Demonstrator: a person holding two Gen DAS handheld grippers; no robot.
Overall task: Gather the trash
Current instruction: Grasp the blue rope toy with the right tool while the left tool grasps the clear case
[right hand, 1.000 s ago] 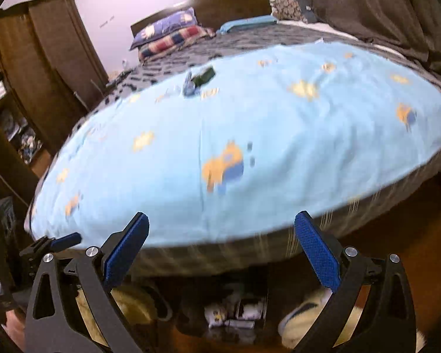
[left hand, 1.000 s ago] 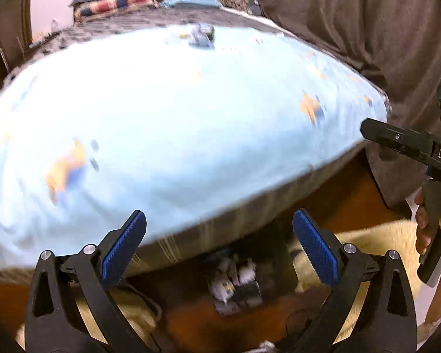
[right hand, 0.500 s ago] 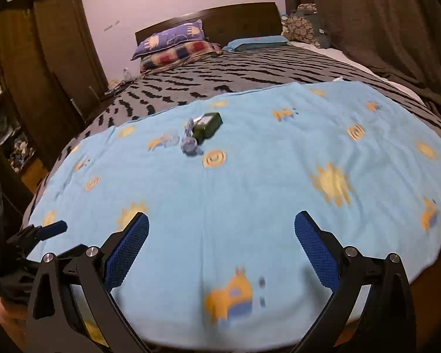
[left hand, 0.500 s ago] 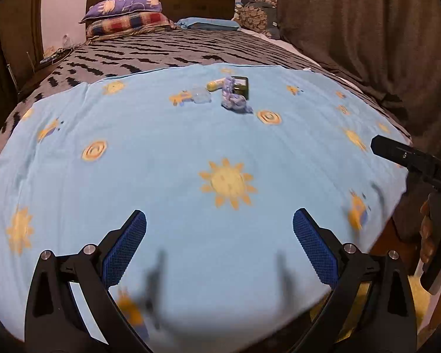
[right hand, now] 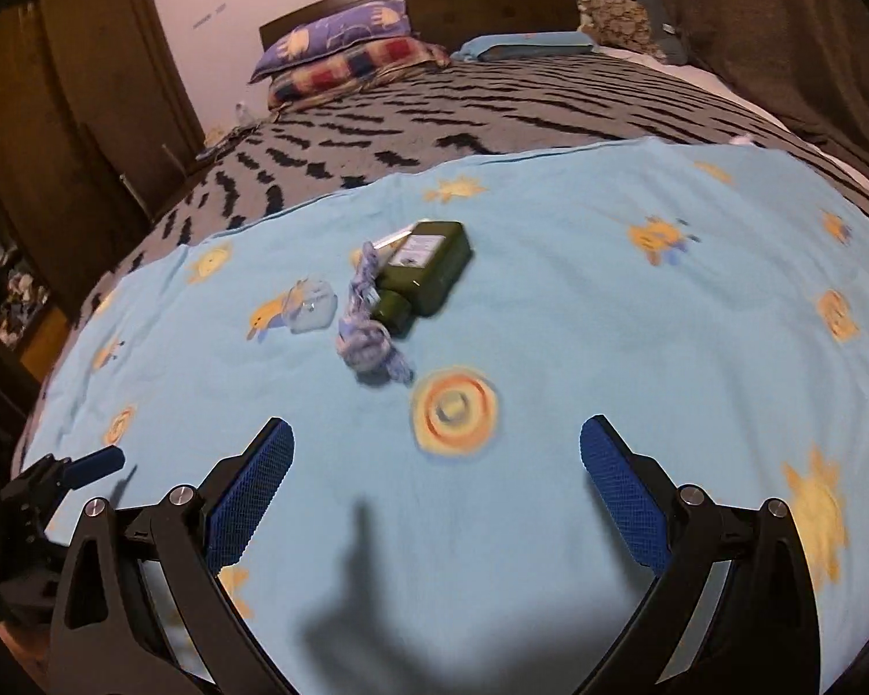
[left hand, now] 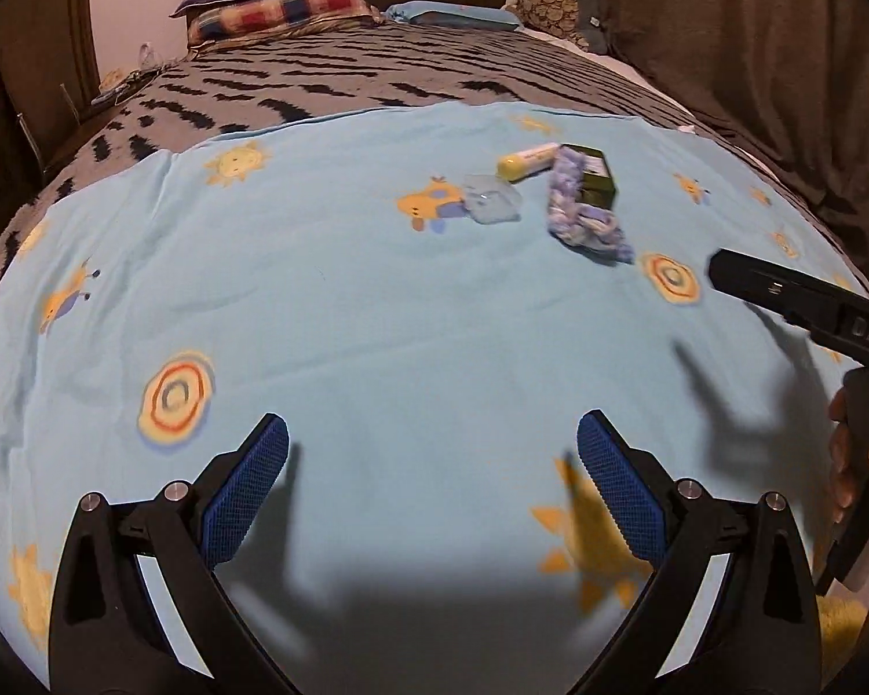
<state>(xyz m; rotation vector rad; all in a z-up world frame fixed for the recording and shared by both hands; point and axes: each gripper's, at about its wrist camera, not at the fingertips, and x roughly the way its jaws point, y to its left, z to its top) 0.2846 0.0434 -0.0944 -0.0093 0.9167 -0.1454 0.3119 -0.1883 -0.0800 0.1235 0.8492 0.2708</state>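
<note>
Both grippers have come up from the bed's edge and forward over the bedding since a second ago, and the small heap of trash now sits closer than it did half a second ago.

From the left wrist, the left gripper [left hand: 433,463] hangs with its tongs wide apart and nothing between them, above the light blue sheet [left hand: 347,301]. Well ahead and to the right lie a yellow tube [left hand: 526,161], a clear plastic wrapper [left hand: 490,205], a twisted blue-and-white scrap [left hand: 582,214] and a dark green bottle [left hand: 595,179], all touching or just beside one another.

From the right wrist, the right gripper [right hand: 436,463] is likewise spread and empty. The blue-and-white scrap [right hand: 368,330] lies nearest, the dark green bottle [right hand: 426,272] resting against it, the clear wrapper [right hand: 314,306] just to its left.

This looks like the approach, with nothing collected yet. Next, one gripper must travel forward, straddle the scrap and close. No bin or bag shows in either view.
</note>
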